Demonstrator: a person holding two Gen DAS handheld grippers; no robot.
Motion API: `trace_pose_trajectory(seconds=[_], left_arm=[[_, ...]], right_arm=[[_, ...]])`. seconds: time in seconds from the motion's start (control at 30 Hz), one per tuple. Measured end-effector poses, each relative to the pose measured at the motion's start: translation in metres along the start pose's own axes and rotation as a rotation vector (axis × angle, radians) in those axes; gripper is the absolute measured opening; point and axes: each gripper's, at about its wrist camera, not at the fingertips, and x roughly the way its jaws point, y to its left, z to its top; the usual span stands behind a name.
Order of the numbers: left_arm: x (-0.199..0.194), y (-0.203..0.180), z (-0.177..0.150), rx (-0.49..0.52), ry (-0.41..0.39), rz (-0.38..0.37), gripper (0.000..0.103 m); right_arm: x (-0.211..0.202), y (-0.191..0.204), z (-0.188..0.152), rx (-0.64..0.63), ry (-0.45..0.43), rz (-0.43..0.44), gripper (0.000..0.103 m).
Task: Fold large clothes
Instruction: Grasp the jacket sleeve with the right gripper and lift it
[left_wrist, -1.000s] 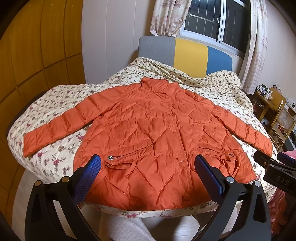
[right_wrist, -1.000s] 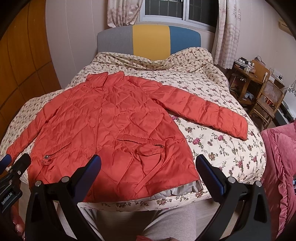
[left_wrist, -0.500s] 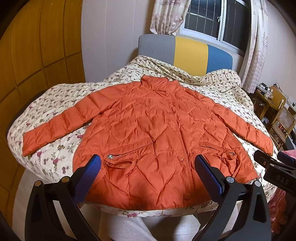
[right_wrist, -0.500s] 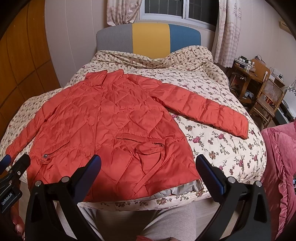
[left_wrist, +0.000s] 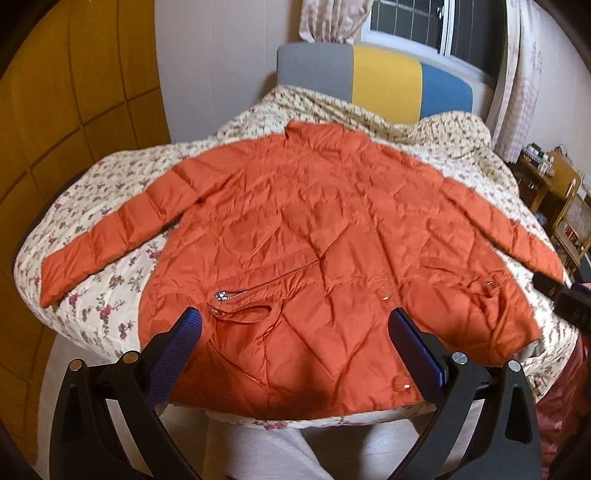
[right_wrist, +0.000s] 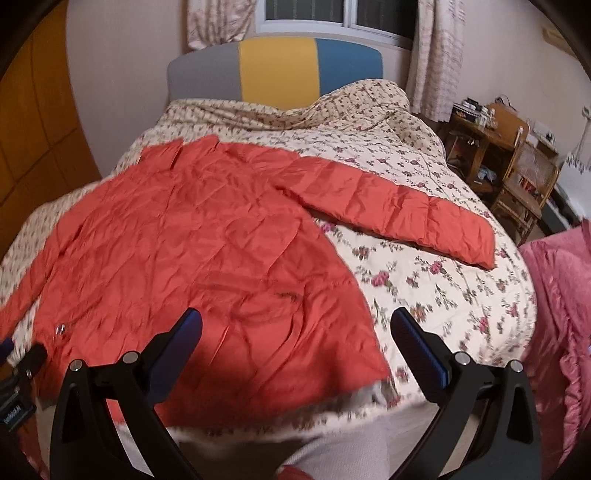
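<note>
An orange quilted jacket (left_wrist: 314, 236) lies flat, front up, on the floral bedspread (left_wrist: 103, 302), both sleeves spread out sideways. My left gripper (left_wrist: 295, 325) hovers open above the jacket's hem, near the zip pocket (left_wrist: 251, 295). In the right wrist view the same jacket (right_wrist: 192, 251) fills the left and centre, its right sleeve (right_wrist: 399, 214) stretched across the bedspread (right_wrist: 443, 295). My right gripper (right_wrist: 295, 325) stands open over the jacket's lower right corner, holding nothing. The right wrist view is blurred.
A grey, yellow and blue headboard (left_wrist: 373, 81) backs the bed under a curtained window. Wooden panelling (left_wrist: 62, 96) runs along the left. A wooden desk and chair (right_wrist: 517, 173) stand at the right, and a pink quilt (right_wrist: 557, 325) lies beside the bed. A person's grey-clad legs (left_wrist: 266, 450) show below.
Both grippers have moved forward and lower toward the jacket's hem, so the jacket looks larger. The jacket itself has not moved, and both grippers stay open.
</note>
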Motion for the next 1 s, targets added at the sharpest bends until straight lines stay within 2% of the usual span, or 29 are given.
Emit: trace_pose_trajectory(seconds=[0.07, 0.13, 0.2, 0.23, 0.3, 0.4, 0.5, 0.63, 0.73, 0.8, 0.9, 1.0], left_arm=[[0.013, 0.006, 0.001, -0.009, 0.018, 0.011, 0.100], [0.027, 0.015, 0.004, -0.026, 0.034, 0.020, 0.100], [0.040, 0.024, 0.008, -0.053, 0.046, 0.036, 0.100], [0.048, 0.031, 0.011, -0.074, 0.054, 0.056, 0.100], [0.063, 0.043, 0.015, -0.111, 0.046, 0.090, 0.100], [0.083, 0.057, 0.020, -0.125, 0.040, 0.111, 0.100], [0.100, 0.067, 0.028, -0.131, 0.050, 0.109, 0.100], [0.113, 0.073, 0.046, -0.101, -0.005, 0.091, 0.100], [0.129, 0.075, 0.061, -0.093, 0.007, 0.085, 0.100], [0.140, 0.077, 0.070, -0.103, 0.001, 0.096, 0.100], [0.159, 0.085, 0.081, -0.121, -0.008, 0.117, 0.100], [0.179, 0.092, 0.087, -0.125, 0.004, 0.160, 0.100]], right_arm=[[0.013, -0.013, 0.009, 0.027, -0.031, 0.013, 0.101], [0.029, -0.026, 0.018, 0.039, -0.082, 0.110, 0.101], [0.047, -0.035, 0.026, 0.041, -0.041, 0.189, 0.101], [0.061, -0.041, 0.031, 0.047, -0.003, 0.196, 0.101], [0.076, -0.049, 0.035, 0.048, 0.017, 0.168, 0.101], [0.100, -0.073, 0.041, 0.122, 0.062, 0.114, 0.101], [0.127, -0.117, 0.044, 0.290, 0.099, 0.107, 0.101], [0.157, -0.171, 0.039, 0.488, 0.135, 0.090, 0.100], [0.175, -0.204, 0.032, 0.648, 0.155, 0.115, 0.086], [0.175, -0.218, 0.032, 0.714, 0.105, 0.136, 0.084], [0.176, -0.231, 0.039, 0.751, 0.055, 0.086, 0.073], [0.183, -0.253, 0.035, 0.865, -0.009, 0.085, 0.065]])
